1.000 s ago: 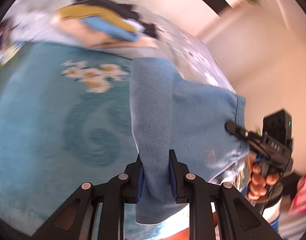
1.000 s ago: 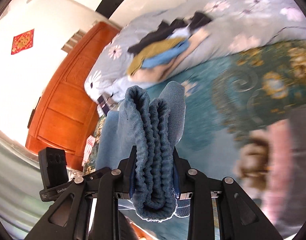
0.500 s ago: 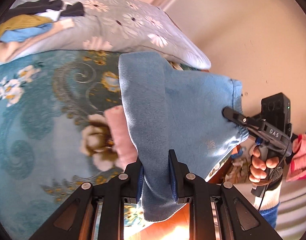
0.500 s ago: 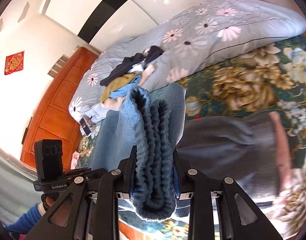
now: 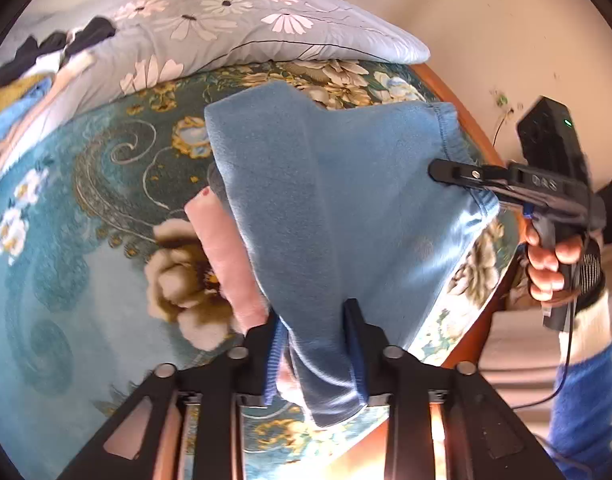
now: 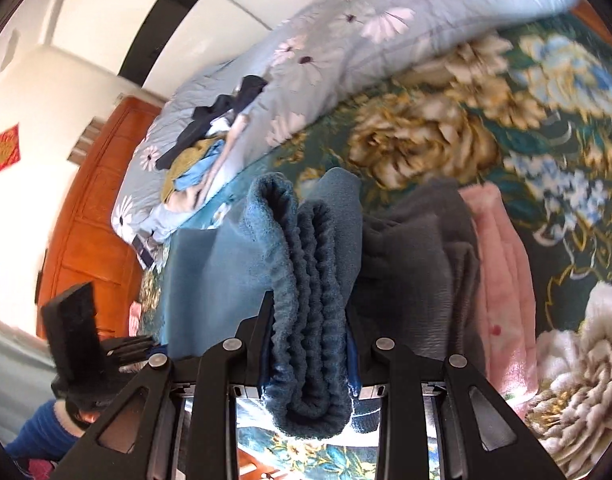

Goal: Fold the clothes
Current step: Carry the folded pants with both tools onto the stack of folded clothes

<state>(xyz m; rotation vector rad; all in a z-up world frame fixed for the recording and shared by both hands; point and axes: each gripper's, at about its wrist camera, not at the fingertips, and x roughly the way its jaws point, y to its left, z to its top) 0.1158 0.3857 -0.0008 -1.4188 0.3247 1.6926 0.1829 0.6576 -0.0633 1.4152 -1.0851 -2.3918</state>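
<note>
The left gripper (image 5: 315,346) was clamped on one folded edge of the blue garment (image 5: 346,208), and the right gripper (image 6: 310,344) pinched the bunched, ribbed edge at the other end, so the cloth hung doubled between them above the floral bedspread (image 5: 86,240), probably to keep the fold intact while it was carried toward a stack. Only the right wrist view showed that stack clearly: a grey folded garment (image 6: 422,256) beside a pink folded garment (image 6: 502,264), just under the blue one. The left view showed a strip of the pink piece and the person's right hand (image 5: 550,264). Farther off, an unfolded clothes pile (image 6: 210,148) lay on the floral quilt (image 6: 346,32).
</note>
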